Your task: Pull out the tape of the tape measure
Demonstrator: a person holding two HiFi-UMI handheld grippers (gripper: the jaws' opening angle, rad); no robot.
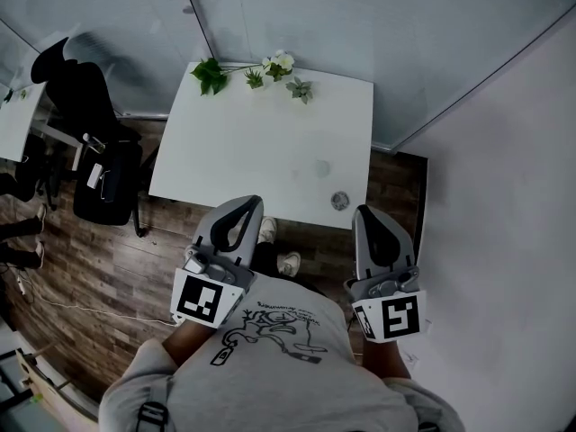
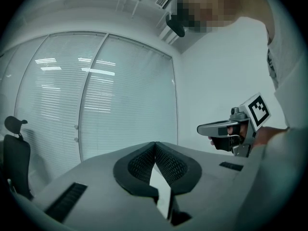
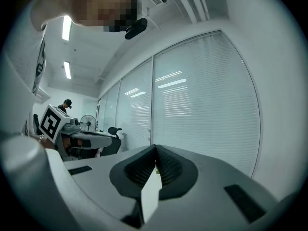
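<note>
Left tongs (image 1: 249, 202) closed empty, right tongs (image 1: 365, 211) closed empty, white table (image 1: 261, 151) ahead, tape measure (image 1: 340, 201) at its edge

Small lettering on the shirt (image 1: 270, 372) cannot be read.

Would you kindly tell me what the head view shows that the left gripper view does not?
Only the head view: the white table, the plants on its far edge, a small round object, possibly the tape measure, near its near right corner, and the wooden floor. Only the left gripper view: the blinds behind the glass, and a look along the left tool at its jaws, which are together with nothing between them. Both: the right tool and the left tool itself.
</note>
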